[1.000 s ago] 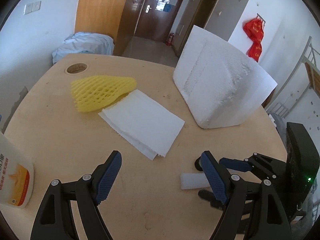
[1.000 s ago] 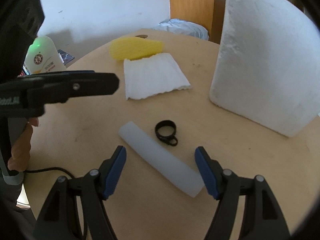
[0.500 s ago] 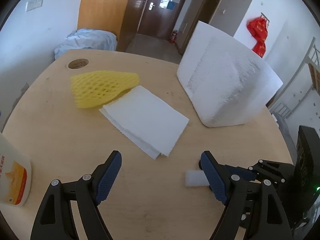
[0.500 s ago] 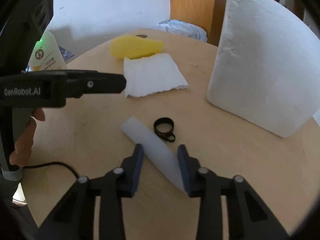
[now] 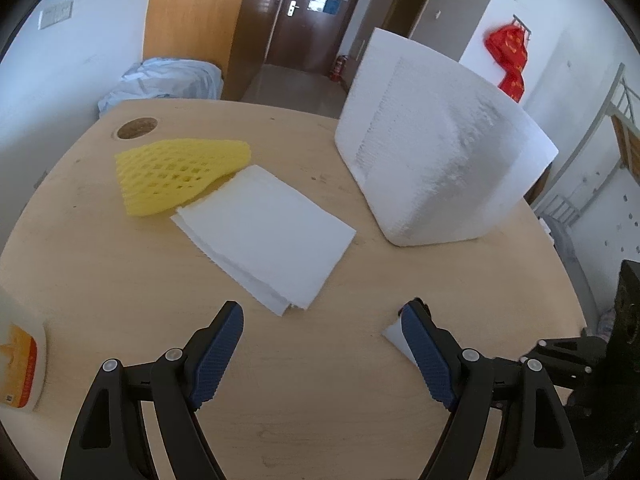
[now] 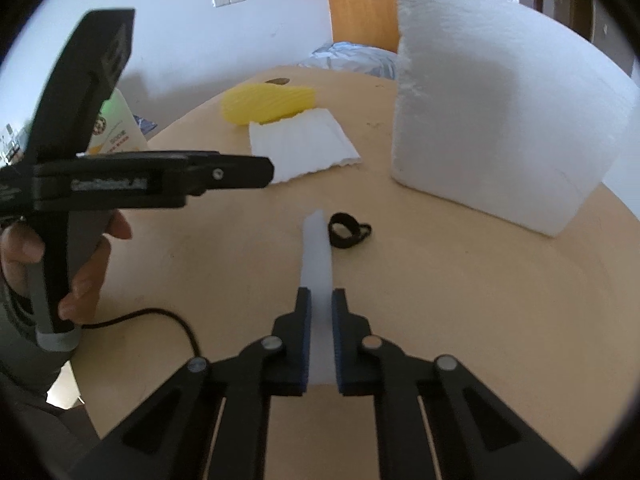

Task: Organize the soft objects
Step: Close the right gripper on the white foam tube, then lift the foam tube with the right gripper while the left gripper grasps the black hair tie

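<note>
My right gripper [image 6: 321, 300] is shut on a long white foam strip [image 6: 317, 248] that points away from me over the table; its tip [image 5: 394, 334] shows in the left wrist view. My left gripper [image 5: 322, 322] is open and empty above the near table, seen from the side in the right wrist view [image 6: 256, 170]. A yellow foam net [image 5: 176, 174] lies at the far left, partly under a folded white foam sheet [image 5: 266, 236]. A large curved white foam sheet [image 5: 436, 148] stands on edge at the right.
A black hair band [image 6: 348, 234] lies on the round wooden table [image 5: 120, 280] beside the strip. A white bottle with an orange label [image 5: 18, 356] stands at the left edge. A black cable [image 6: 160, 316] trails at the near edge. A round hole [image 5: 137, 128] is at the table's back.
My right gripper closed on the white foam strip and turned it to point straight ahead. My left gripper stayed open and shifted slightly.
</note>
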